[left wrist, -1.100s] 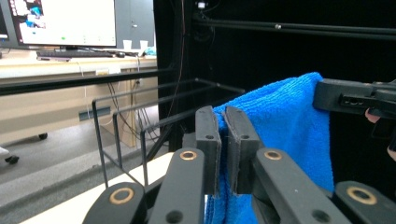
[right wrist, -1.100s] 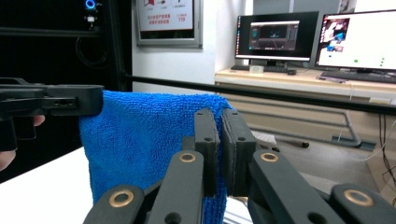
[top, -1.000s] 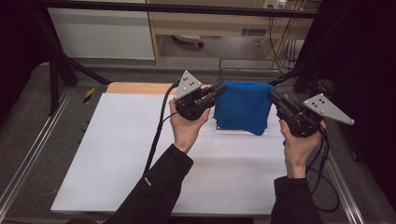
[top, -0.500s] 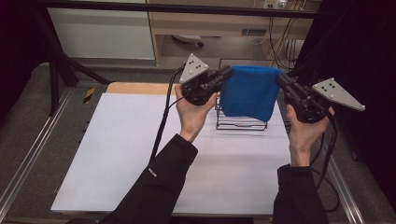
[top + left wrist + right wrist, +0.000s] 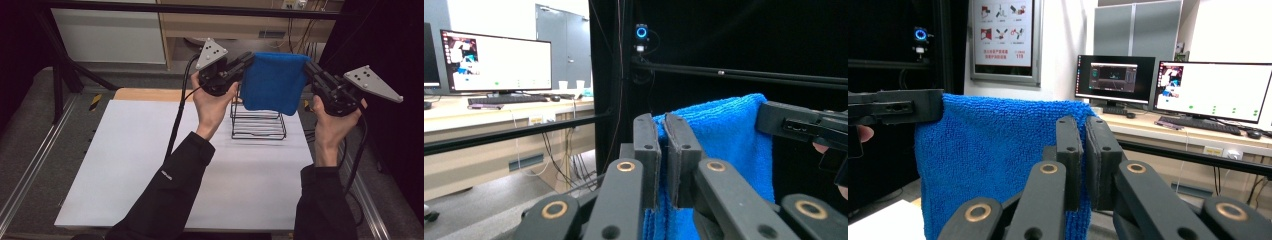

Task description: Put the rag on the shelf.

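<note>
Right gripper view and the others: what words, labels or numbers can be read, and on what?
Wall poster: red number, seemingly "119"; its other print too small to read.
Monitors: screen text too small to read.
Sleeve: small white mark, unreadable.
Blue towel: no label seen.

Both forearms are raised, wrists bent upward. The left gripper (image 5: 248,58) and right gripper (image 5: 308,67) are held level, jaws clamped, pointed toward each other.

Desk w/ monitors (image 5: 1208,90), wall poster (image 5: 1003,37), grey floor.
</note>
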